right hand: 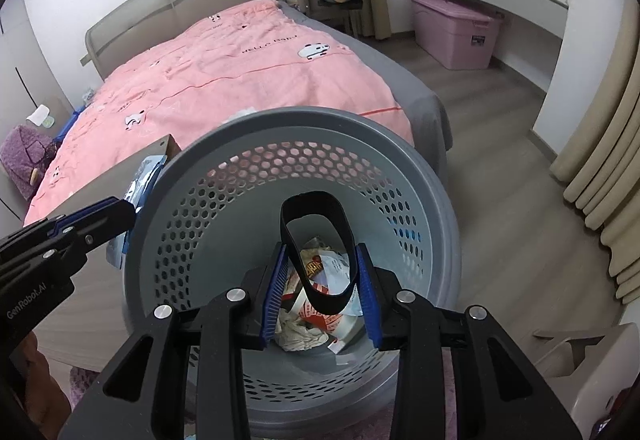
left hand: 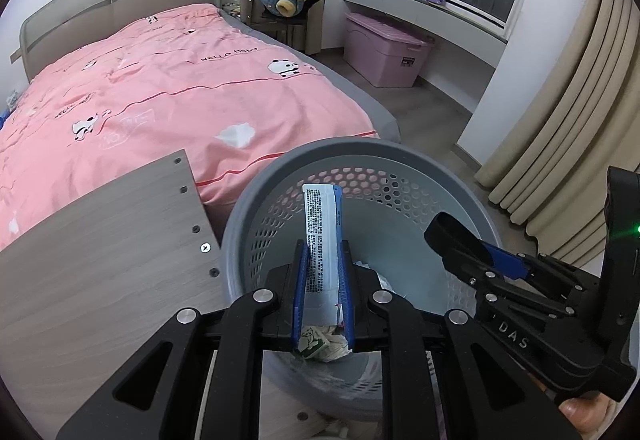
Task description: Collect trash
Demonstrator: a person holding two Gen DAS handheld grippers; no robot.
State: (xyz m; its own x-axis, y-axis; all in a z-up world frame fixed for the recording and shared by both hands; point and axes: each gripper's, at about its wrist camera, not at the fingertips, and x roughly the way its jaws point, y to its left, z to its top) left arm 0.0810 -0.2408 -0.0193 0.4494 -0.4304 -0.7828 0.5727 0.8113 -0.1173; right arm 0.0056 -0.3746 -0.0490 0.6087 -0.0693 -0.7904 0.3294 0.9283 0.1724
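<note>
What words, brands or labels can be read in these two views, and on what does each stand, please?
"HELLO": pink duvet; the word after it is unclear.
"DAS": right gripper, seen from the left wrist.
"GenRobot.AI": left gripper, seen from the right wrist.
Fine print on the white packet: too small to read.
Label on the pink storage box: too small.

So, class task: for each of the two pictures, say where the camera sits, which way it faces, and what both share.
Left wrist: sits on the left claw, facing down over the grey bin toward the bed; its claw grips a white packet, with the right claw alongside.
Right wrist: sits on the right claw, looking into the bin; it holds a black band, the left claw at left.
Shared: bin, bed, pink storage box.
</note>
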